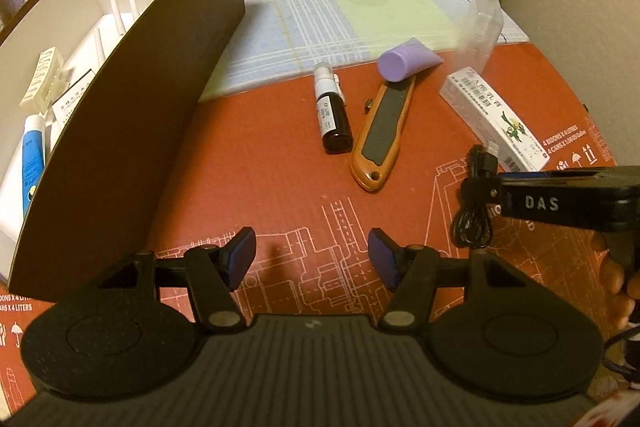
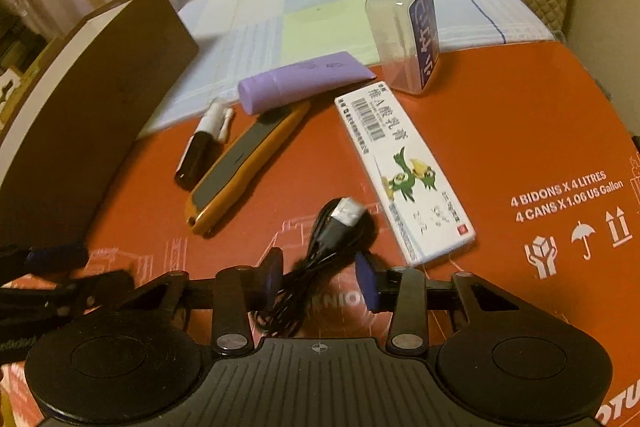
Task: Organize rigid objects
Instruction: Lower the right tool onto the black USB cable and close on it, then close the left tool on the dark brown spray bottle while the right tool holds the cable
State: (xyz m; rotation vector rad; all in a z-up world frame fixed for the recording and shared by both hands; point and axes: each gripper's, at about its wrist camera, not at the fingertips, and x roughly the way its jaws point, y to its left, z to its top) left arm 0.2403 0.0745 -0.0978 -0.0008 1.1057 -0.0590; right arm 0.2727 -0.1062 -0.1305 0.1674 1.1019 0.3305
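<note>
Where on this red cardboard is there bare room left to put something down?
Free: the red cardboard between the brown box wall and the dark bottle, and the printed stretch right of the white carton. Crowded: the middle, where bottle, orange knife, purple tube, carton and black cable cluster.

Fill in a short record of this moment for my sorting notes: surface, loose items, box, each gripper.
surface: red printed cardboard
loose items: black cable bundle, orange utility knife, dark spray bottle, purple tube, white carton, clear case
box: brown box at left, with a blue-and-white tube and white pieces inside
left gripper: open, empty
right gripper: astride the cable bundle, grip unclear
</note>
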